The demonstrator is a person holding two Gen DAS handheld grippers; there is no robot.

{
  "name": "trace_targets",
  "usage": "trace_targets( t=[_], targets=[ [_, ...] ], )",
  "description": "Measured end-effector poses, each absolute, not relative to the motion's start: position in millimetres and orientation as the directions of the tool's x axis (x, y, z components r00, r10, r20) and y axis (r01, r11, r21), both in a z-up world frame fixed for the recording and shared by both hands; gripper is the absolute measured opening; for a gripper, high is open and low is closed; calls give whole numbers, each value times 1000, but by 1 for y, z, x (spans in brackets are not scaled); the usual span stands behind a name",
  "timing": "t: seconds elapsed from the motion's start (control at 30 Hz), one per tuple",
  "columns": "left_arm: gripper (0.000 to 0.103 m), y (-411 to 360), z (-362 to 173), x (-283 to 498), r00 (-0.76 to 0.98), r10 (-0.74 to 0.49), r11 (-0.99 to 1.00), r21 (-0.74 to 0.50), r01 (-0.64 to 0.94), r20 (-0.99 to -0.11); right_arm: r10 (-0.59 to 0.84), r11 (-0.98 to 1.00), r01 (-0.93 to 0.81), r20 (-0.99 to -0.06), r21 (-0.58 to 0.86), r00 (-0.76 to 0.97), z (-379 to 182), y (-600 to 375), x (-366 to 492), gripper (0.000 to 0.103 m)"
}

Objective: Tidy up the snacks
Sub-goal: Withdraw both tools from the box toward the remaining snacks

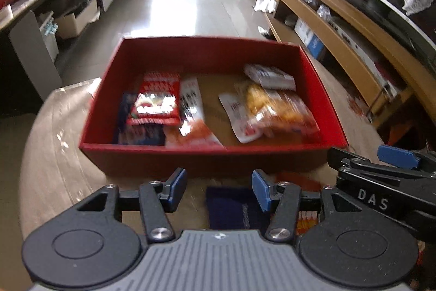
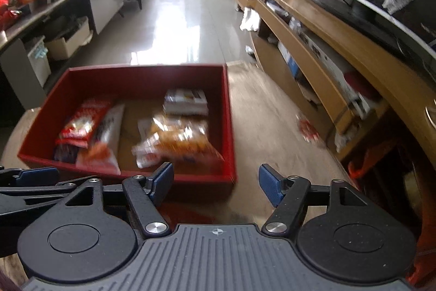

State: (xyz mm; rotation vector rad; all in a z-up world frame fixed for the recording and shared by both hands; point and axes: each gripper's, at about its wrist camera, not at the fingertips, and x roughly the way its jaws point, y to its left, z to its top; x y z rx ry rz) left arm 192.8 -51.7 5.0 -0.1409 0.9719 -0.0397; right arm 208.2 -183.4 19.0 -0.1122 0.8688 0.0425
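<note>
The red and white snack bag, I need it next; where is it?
Left wrist view: the red and white snack bag lies in the red box's left half, atop a dark blue packet.

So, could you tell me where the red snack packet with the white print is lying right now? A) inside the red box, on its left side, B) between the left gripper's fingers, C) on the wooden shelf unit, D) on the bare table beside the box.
A: the red snack packet lies inside the red box, on its left side, on top of a dark blue packet.

"DAS" in white on the right gripper [image 1: 392,162]; snack labels blurred.
</note>
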Motion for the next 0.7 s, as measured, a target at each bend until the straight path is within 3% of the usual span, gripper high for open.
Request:
trace_targets(
  t=[0.7],
  targets=[
    [53, -84, -12, 185, 496, -187, 980, -196, 33, -848, -18, 998, 55, -856, 12, 517, -16, -249, 197, 78]
  ],
)
